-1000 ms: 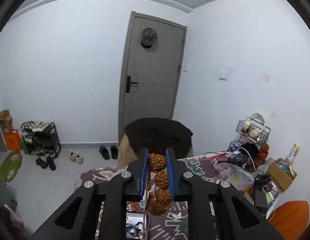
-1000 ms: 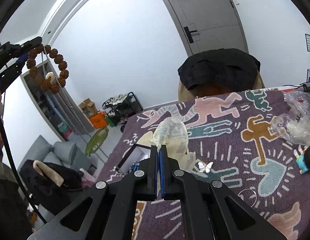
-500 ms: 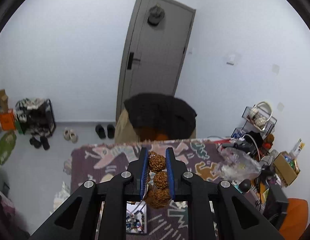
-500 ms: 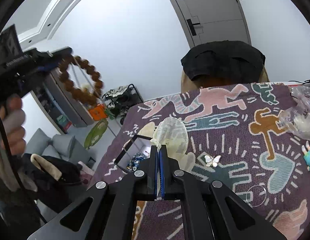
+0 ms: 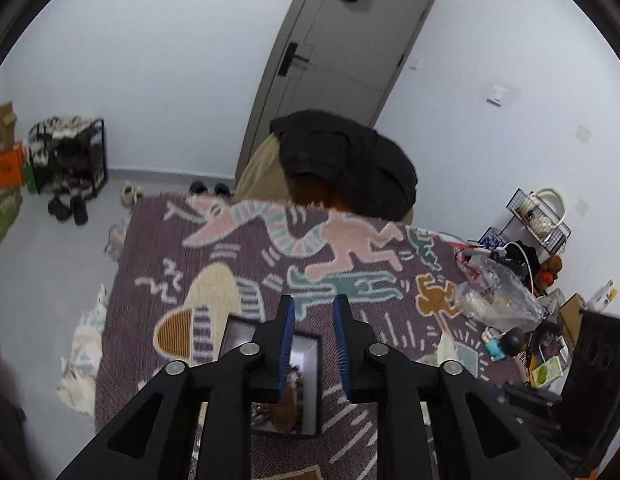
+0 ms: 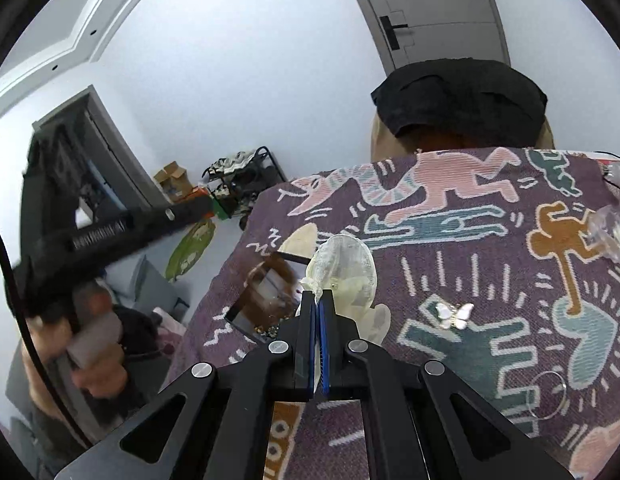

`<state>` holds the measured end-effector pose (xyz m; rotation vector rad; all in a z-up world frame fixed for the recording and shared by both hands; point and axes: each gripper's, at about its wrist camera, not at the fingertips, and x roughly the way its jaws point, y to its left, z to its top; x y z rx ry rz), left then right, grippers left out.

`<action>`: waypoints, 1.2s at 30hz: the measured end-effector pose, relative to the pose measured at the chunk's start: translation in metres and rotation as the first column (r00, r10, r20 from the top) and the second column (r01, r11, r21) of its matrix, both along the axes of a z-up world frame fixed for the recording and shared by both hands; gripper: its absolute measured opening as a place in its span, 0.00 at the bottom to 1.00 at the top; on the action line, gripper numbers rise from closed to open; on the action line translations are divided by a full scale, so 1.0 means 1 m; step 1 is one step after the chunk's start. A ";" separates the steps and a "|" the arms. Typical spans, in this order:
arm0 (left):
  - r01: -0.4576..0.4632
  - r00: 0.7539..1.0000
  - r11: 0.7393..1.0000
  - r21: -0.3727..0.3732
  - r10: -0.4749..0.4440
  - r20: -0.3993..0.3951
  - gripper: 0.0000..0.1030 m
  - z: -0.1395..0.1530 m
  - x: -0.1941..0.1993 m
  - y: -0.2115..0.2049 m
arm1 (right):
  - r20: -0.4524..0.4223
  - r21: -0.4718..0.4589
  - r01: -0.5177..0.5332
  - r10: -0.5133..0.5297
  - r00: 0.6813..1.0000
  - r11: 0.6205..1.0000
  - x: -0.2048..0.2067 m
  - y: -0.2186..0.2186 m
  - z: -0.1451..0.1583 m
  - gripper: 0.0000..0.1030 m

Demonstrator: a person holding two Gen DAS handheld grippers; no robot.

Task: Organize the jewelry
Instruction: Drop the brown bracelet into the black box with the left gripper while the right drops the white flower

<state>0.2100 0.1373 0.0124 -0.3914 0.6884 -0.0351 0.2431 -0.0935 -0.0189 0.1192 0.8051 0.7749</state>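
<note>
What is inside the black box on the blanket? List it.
Inside the black box, brown beads lie under the left gripper. The right-wrist view shows small dark pieces too. The gripper's frame hides the rest.

White walls [image 5: 158, 80], apparently grey door [image 5: 342, 56]

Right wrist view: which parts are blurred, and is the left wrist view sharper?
Right wrist view: the left gripper and the hand holding it are smeared by motion; the butterfly clip stays crisp. Left wrist view: the patterned cloth looks slightly soft, and the fisheye bends the door.
</note>
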 end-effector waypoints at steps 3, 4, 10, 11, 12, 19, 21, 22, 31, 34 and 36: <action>-0.030 1.000 0.999 -0.016 0.030 0.005 0.67 -0.012 -0.007 0.010 | 0.002 -0.004 -0.015 0.015 1.000 1.000 0.003 0.017 -0.001 0.03; -0.044 0.999 0.999 -0.011 0.044 0.019 0.68 -0.014 -0.011 0.013 | 0.003 -0.005 -0.019 0.019 1.000 1.000 0.004 0.022 -0.001 0.03; -0.084 0.995 0.996 -0.042 0.085 0.041 0.69 -0.023 -0.032 0.035 | 0.002 -0.001 -0.047 0.047 0.999 0.999 0.004 0.056 -0.004 0.03; -0.092 0.995 0.994 -0.052 0.095 0.042 0.69 -0.024 -0.035 0.039 | 0.000 0.005 -0.050 0.050 0.999 0.999 0.005 0.063 -0.005 0.03; -0.101 0.994 0.993 -0.057 0.104 0.043 0.69 -0.027 -0.038 0.043 | 0.000 0.010 -0.051 0.051 0.999 0.999 0.006 0.067 -0.005 0.03; -0.159 0.985 0.987 -0.031 0.161 0.066 0.71 -0.033 -0.059 0.046 | 0.013 -0.006 -0.074 0.074 0.997 0.997 0.009 0.084 -0.012 0.81; -0.159 0.982 0.986 -0.055 0.164 0.094 0.76 -0.036 -0.064 0.045 | 0.014 0.031 -0.055 0.055 0.998 0.998 0.008 0.073 -0.015 0.86; -0.160 0.980 0.985 -0.060 0.165 0.106 0.77 -0.036 -0.066 0.043 | 0.000 0.041 -0.051 0.051 0.999 0.998 0.009 0.066 -0.017 0.86; -0.105 0.986 0.994 0.020 0.102 0.132 0.89 -0.034 -0.066 -0.004 | -0.067 0.054 0.059 -0.055 0.996 0.997 0.008 -0.007 -0.038 0.87; -0.080 0.988 0.995 0.050 0.073 0.133 0.94 -0.032 -0.065 -0.024 | -0.075 0.057 0.095 -0.091 0.993 0.994 0.006 -0.033 -0.042 0.88; -0.056 0.990 0.996 0.062 0.048 0.135 0.94 -0.032 -0.063 -0.038 | -0.076 0.057 0.116 -0.112 0.991 0.992 0.004 -0.048 -0.042 0.88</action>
